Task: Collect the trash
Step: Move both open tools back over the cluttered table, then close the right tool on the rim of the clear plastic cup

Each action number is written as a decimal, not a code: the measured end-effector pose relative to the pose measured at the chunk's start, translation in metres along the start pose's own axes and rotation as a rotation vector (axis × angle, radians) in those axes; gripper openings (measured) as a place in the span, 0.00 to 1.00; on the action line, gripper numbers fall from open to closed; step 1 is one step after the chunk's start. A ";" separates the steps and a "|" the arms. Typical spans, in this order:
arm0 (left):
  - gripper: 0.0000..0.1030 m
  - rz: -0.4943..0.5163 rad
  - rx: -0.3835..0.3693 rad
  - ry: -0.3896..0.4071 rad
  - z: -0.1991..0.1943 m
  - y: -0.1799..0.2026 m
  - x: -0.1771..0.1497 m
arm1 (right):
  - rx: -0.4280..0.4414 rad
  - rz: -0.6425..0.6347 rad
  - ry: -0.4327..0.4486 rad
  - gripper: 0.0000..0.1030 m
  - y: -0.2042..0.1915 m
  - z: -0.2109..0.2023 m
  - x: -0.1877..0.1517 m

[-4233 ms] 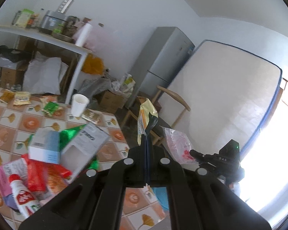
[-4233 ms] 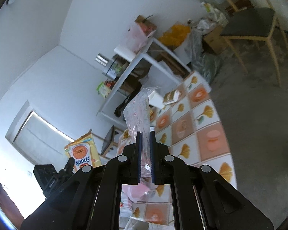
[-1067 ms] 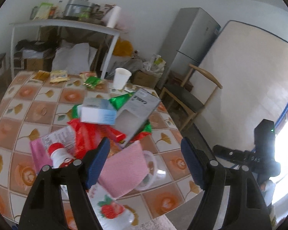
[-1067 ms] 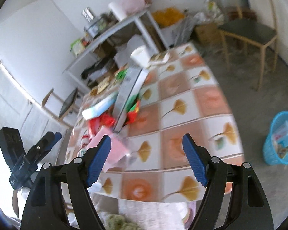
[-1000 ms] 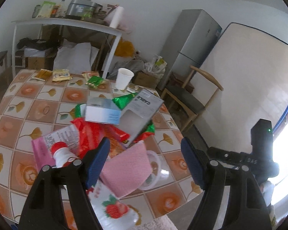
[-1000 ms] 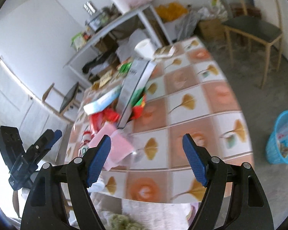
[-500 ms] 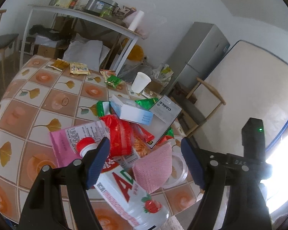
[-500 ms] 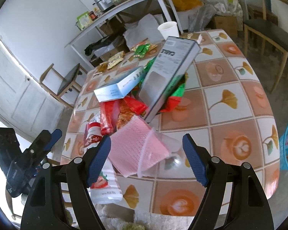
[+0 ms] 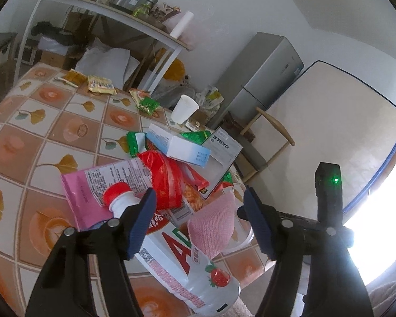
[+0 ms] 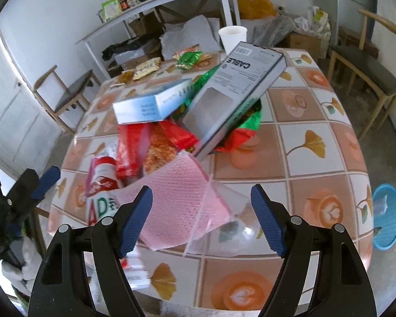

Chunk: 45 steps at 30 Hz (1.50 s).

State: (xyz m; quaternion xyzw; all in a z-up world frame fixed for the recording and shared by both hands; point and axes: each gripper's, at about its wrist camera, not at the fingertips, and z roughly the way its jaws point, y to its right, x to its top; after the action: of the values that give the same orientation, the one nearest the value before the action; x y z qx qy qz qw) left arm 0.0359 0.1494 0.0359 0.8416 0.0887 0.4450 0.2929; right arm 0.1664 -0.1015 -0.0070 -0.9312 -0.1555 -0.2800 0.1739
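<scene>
Both claws are seen hovering over the trash pile on the tiled bench (image 10: 316, 142). The left claw (image 9: 198, 219) is spread, though its jaws have just been closing a bit; a white drink bottle with a red cap (image 9: 187, 259) and a pink mesh wrapper (image 9: 213, 227) lie below and between them, and no pad is seen pressing on either. The right claw (image 10: 202, 219) is spread wide too, with nothing pinched, and the same pink mesh wrapper (image 10: 177, 200) in its clear sleeve is framed between the fingers.

The rest of the pile is stacked just behind: a grey box marked CABLE (image 10: 232, 95) is tilted up against a light blue carton (image 10: 150, 103), with red snack wrappers (image 10: 134, 148) and a green foil bag (image 10: 248, 121) crushed underneath. A pink packet (image 9: 92, 185) is lying flat under the bottle's neck. Further back a white paper cup (image 10: 232, 38) is standing upright, and a few small snack packets (image 9: 100, 85) are scattered near the far edge. A blue waste basket (image 10: 386, 216) is spotted on the floor, well apart from the pile.
</scene>
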 end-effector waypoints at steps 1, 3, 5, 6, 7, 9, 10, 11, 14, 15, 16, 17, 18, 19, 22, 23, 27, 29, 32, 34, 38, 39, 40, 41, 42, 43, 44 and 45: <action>0.63 0.000 -0.001 -0.003 0.001 0.000 -0.001 | 0.001 0.000 -0.005 0.71 0.001 0.001 -0.001; 0.63 0.005 -0.004 -0.004 0.003 0.001 -0.002 | 0.001 0.001 -0.016 0.71 0.004 0.003 -0.003; 0.63 0.008 -0.006 -0.008 0.006 0.003 -0.002 | -0.003 -0.004 -0.025 0.71 0.007 0.005 -0.004; 0.63 0.009 -0.007 -0.009 0.007 0.003 -0.002 | -0.001 -0.003 -0.031 0.71 0.009 0.006 -0.005; 0.63 0.011 -0.007 -0.010 0.008 0.004 -0.002 | -0.002 0.000 -0.036 0.71 0.011 0.008 -0.006; 0.63 0.013 -0.007 -0.012 0.009 0.005 -0.003 | -0.002 0.005 -0.043 0.70 0.013 0.009 -0.007; 0.63 0.013 -0.008 -0.012 0.009 0.006 -0.003 | -0.003 0.008 -0.047 0.70 0.015 0.010 -0.008; 0.63 0.012 -0.008 -0.011 0.009 0.006 -0.003 | -0.005 0.010 -0.051 0.69 0.016 0.010 -0.008; 0.63 0.012 -0.007 -0.013 0.009 0.006 -0.003 | -0.014 0.020 -0.058 0.68 0.022 0.010 -0.010; 0.63 0.010 -0.006 -0.014 0.009 0.006 -0.004 | -0.017 0.024 -0.058 0.68 0.023 0.010 -0.010; 0.63 0.010 -0.007 -0.015 0.010 0.006 -0.004 | -0.019 0.030 -0.058 0.68 0.025 0.009 -0.011; 0.63 0.007 -0.007 -0.017 0.010 0.007 -0.005 | -0.022 0.034 -0.058 0.67 0.027 0.009 -0.011; 0.63 0.006 -0.007 -0.018 0.010 0.007 -0.005 | -0.025 0.038 -0.058 0.67 0.028 0.008 -0.012; 0.63 0.004 -0.009 -0.019 0.011 0.007 -0.006 | -0.030 0.045 -0.059 0.66 0.030 0.007 -0.012; 0.63 0.004 -0.014 -0.023 0.012 0.009 -0.007 | -0.037 0.059 -0.057 0.66 0.035 0.006 -0.013; 0.63 0.004 -0.015 -0.024 0.013 0.009 -0.007 | -0.042 0.063 -0.055 0.66 0.037 0.005 -0.014; 0.63 0.007 -0.019 -0.031 0.015 0.010 -0.009 | -0.055 0.080 -0.052 0.65 0.045 0.003 -0.014; 0.63 0.006 -0.019 -0.033 0.016 0.010 -0.009 | -0.061 0.091 -0.052 0.65 0.050 0.003 -0.014; 0.63 0.006 -0.018 -0.033 0.016 0.010 -0.009 | -0.065 0.105 -0.049 0.65 0.056 0.002 -0.014; 0.63 0.006 -0.019 -0.034 0.016 0.010 -0.009 | -0.067 0.118 -0.049 0.65 0.061 0.002 -0.015; 0.63 0.006 -0.018 -0.040 0.019 0.010 -0.011 | -0.071 0.142 -0.050 0.65 0.070 0.004 -0.016; 0.63 0.004 -0.018 -0.041 0.019 0.010 -0.012 | -0.071 0.148 -0.051 0.65 0.072 0.004 -0.017; 0.63 0.004 -0.018 -0.043 0.020 0.010 -0.012 | -0.070 0.156 -0.052 0.65 0.075 0.005 -0.017; 0.63 0.003 -0.017 -0.043 0.020 0.010 -0.013 | -0.070 0.160 -0.053 0.65 0.076 0.005 -0.018; 0.63 0.003 -0.016 -0.044 0.021 0.010 -0.013 | -0.071 0.164 -0.054 0.65 0.078 0.005 -0.019; 0.63 0.003 -0.017 -0.045 0.021 0.010 -0.013 | -0.071 0.168 -0.054 0.65 0.079 0.005 -0.019; 0.63 0.003 -0.017 -0.046 0.021 0.010 -0.013 | -0.071 0.172 -0.054 0.65 0.081 0.005 -0.019; 0.63 0.003 -0.017 -0.045 0.021 0.010 -0.013 | -0.072 0.175 -0.055 0.65 0.082 0.005 -0.020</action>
State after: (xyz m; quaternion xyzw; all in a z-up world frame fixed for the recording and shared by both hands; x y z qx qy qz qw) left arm 0.0438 0.1272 0.0232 0.8490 0.0774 0.4271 0.3013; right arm 0.1852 -0.1764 -0.0420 -0.9542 -0.0681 -0.2433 0.1599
